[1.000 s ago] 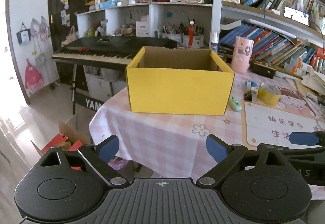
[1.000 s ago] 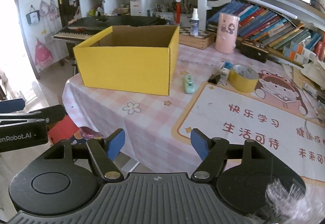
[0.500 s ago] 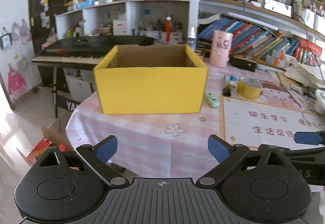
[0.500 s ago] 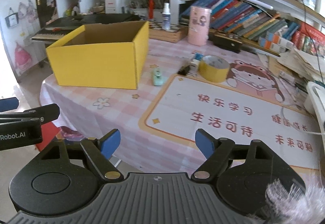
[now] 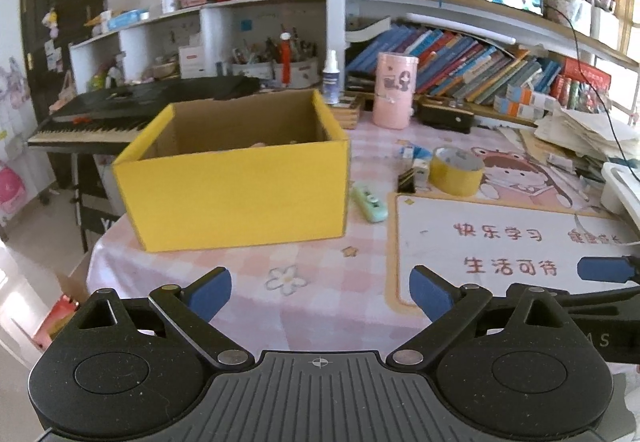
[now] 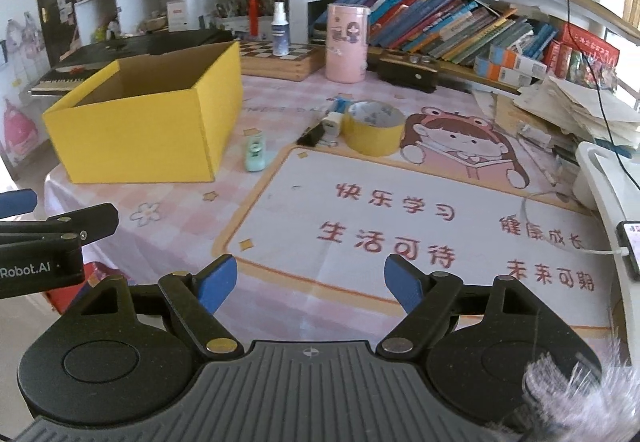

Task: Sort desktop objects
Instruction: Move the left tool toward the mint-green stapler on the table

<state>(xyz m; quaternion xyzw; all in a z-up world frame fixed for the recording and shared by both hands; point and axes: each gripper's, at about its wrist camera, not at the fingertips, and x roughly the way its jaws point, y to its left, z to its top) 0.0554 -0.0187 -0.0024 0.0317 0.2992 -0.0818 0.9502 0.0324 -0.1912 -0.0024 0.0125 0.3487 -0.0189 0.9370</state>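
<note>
In my left wrist view the yellow box point(image 5: 236, 177) now sits left of centre, and I see more of the table point(image 5: 320, 282) to its right than a second ago; back then the box filled the middle and the printed mat point(image 5: 500, 242) was only a sliver at the right edge. The box stands open-topped on the pink checked cloth. Just right of it lies the mint-green correction tape point(image 5: 370, 200), then a black binder clip point(image 5: 406, 177), a small white item I cannot name, and the yellow tape roll point(image 5: 456, 169) at centre right.

In my right wrist view the box point(image 6: 148, 121) has slid to the upper left, and the mat point(image 6: 420, 226) fills the middle where earlier it lay at the right. The correction tape point(image 6: 256, 153) lies beside the box's right wall, the binder clip point(image 6: 314, 135) and tape roll point(image 6: 374, 127) further right, close together.

My left tongs point(image 5: 320, 292) stand wide apart, nothing between the blue pads, hanging above the cloth near the table's front edge. My right tongs point(image 6: 310, 282) are also apart and empty, above the mat, a little wider than a second ago.
</note>
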